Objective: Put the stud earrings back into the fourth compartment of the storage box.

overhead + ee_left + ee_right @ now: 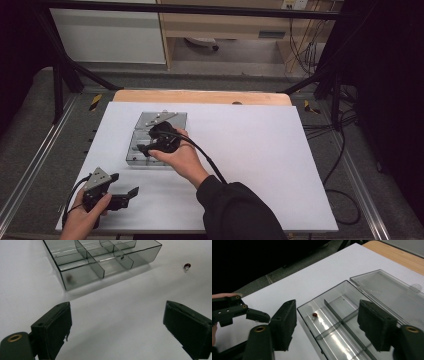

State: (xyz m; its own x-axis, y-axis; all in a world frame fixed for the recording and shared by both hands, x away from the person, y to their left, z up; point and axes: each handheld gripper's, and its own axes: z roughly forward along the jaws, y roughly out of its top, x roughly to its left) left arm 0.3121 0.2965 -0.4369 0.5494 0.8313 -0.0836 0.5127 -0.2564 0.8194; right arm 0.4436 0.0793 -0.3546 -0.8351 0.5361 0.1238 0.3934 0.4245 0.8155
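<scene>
A clear plastic compartment box (134,159) lies on the white sheet, its lid (162,119) folded open behind it. My right gripper (149,140) hovers over the box, open, with nothing between its jaws. In the right gripper view, that gripper (327,305) looks down into the box (324,293), where a small red bead (314,314) lies in a long compartment. My left gripper (125,185) rests near the sheet's front left corner, open wide and holding nothing. From the left gripper (117,307), the box (80,277) stands ahead, and a second small red bead (187,265) lies loose on the sheet.
The white sheet (260,150) covers a wooden table (200,96), with bare room to the right of the box. Small dark specks (122,257) sit in some compartments. Black frame bars and cables surround the table. The left gripper (258,316) appears beside the box.
</scene>
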